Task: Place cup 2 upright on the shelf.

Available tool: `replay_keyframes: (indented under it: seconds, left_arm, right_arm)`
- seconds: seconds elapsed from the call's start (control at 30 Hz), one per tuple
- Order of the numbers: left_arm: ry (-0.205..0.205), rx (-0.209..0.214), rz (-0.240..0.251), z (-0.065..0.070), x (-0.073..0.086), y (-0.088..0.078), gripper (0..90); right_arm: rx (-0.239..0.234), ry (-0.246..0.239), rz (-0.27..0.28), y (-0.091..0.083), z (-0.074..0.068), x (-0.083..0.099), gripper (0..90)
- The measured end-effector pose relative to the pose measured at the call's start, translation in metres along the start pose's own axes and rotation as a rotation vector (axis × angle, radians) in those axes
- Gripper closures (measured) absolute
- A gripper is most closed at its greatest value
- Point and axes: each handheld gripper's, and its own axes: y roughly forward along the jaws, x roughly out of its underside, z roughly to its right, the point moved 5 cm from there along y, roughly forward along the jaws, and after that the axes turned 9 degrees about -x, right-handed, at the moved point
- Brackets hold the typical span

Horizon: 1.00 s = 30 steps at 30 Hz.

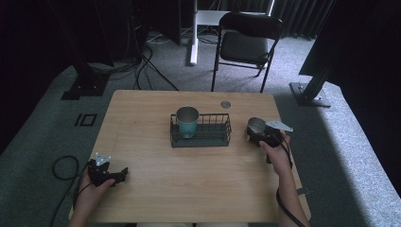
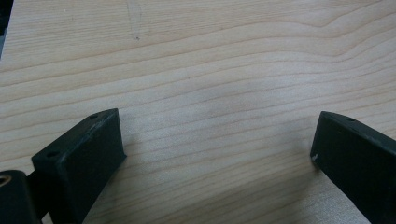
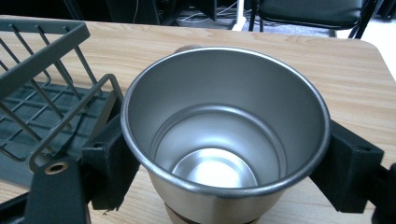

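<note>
A bare steel cup (image 3: 224, 135) stands upright on the wooden table (image 1: 156, 189), just right of a dark wire basket (image 1: 201, 140). My right gripper (image 3: 224, 161) is shut on the steel cup (image 1: 256, 126), one black jaw pressed to each side below the rim. In the high view, the right gripper (image 1: 260, 137) is at the table's right side. A teal cup (image 1: 187, 121) stands upright in the left part of the basket (image 3: 42, 98). My left gripper (image 1: 124, 174) rests low at the front left with nothing in it. It stands open over bare wood (image 2: 217, 140).
A small round disc (image 1: 225, 104) sits in the table top behind the basket. A black folding chair (image 1: 246, 42) stands beyond the far edge. Cables (image 1: 64, 168) lie on the carpet to the left. Bare wood stretches between the two grippers.
</note>
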Motion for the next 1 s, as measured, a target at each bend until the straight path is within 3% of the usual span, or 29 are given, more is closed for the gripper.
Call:
replay_keyframes:
  seconds: [0.27, 1.0]
  left_arm:
    - [0.0, 0.0, 0.0, 0.0, 0.0, 0.0, 3.1]
    - [0.0, 0.0, 0.0, 0.0, 0.0, 0.0, 3.1]
  right_arm:
    - [-0.001, 0.008, 0.014, -0.006, -0.001, -0.008, 18.1]
    - [-0.028, -0.084, 0.027, -0.019, -0.022, -0.049, 18.1]
